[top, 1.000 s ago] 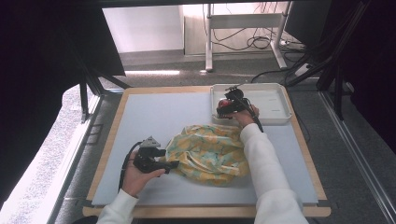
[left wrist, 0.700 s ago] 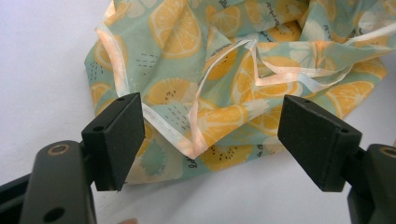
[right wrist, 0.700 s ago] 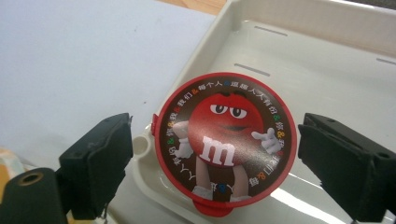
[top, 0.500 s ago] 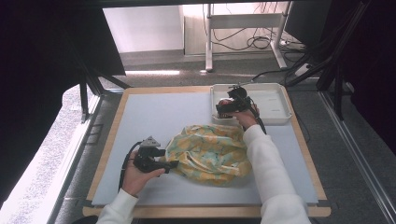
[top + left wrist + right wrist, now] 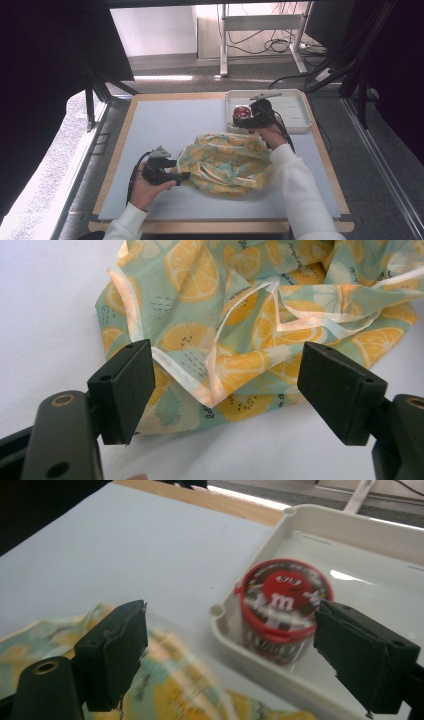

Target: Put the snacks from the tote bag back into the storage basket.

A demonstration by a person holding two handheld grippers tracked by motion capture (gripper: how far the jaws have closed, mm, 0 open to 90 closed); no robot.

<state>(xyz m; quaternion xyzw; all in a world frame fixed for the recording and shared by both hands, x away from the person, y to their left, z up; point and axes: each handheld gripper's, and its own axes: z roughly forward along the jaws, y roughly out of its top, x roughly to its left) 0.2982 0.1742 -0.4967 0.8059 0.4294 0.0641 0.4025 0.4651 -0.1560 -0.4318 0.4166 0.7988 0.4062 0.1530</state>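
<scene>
While the right tool (image 5: 239, 120) hangs over the near left corner of the white tray (image 5: 295, 107), its jaws have just been opening and stand wide with nothing between them. Beyond them a red-lidded candy tub (image 5: 282, 611) stands upright in that tray corner. Down at the left, the left tool (image 5: 186, 176) rests on the bench (image 5: 165, 125), jaws spread wide either side of the edge of the orange-print cloth bag (image 5: 260, 315), not pinching it. That bag lies crumpled mid-bench between both hands.
</scene>
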